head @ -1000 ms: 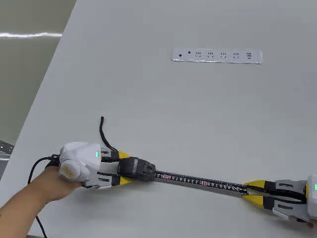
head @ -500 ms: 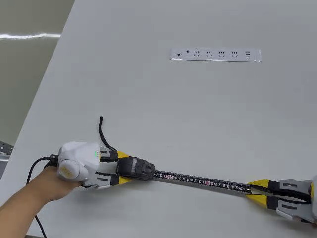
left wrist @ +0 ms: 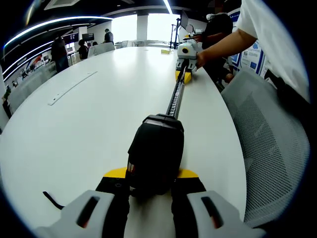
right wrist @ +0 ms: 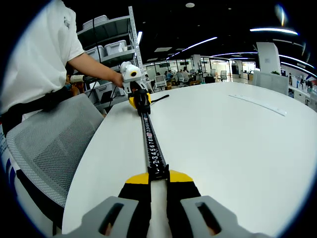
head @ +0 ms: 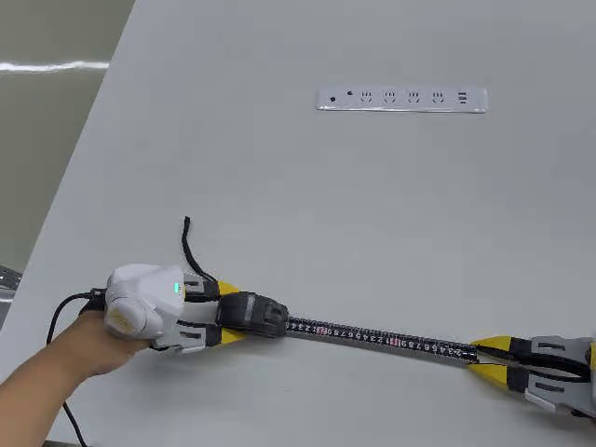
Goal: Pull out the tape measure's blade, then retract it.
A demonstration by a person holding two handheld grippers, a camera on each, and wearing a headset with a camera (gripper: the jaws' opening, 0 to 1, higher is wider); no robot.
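Note:
The black tape measure case (head: 251, 314) (left wrist: 155, 153) lies near the table's front left, and my left gripper (head: 229, 314) (left wrist: 151, 182) is shut on it. Its dark blade (head: 377, 338) (right wrist: 150, 141) with white numbers stretches right, just above the white table. My right gripper (head: 486, 360) (right wrist: 158, 183) is shut on the blade's end hook at the front right. A black wrist cord (head: 191, 247) trails from the case toward the back. In the right gripper view the case (right wrist: 142, 97) sits far off at the blade's other end.
A white power strip (head: 401, 99) (left wrist: 72, 88) lies flat at the table's far middle. The table's left edge (head: 65, 196) drops to a grey floor. A grey mesh chair (left wrist: 270, 144) (right wrist: 47, 144) stands by the near edge.
My right gripper has moved farther right with the hook, and more blade is out of the case. The left gripper and case have stayed about where they were.

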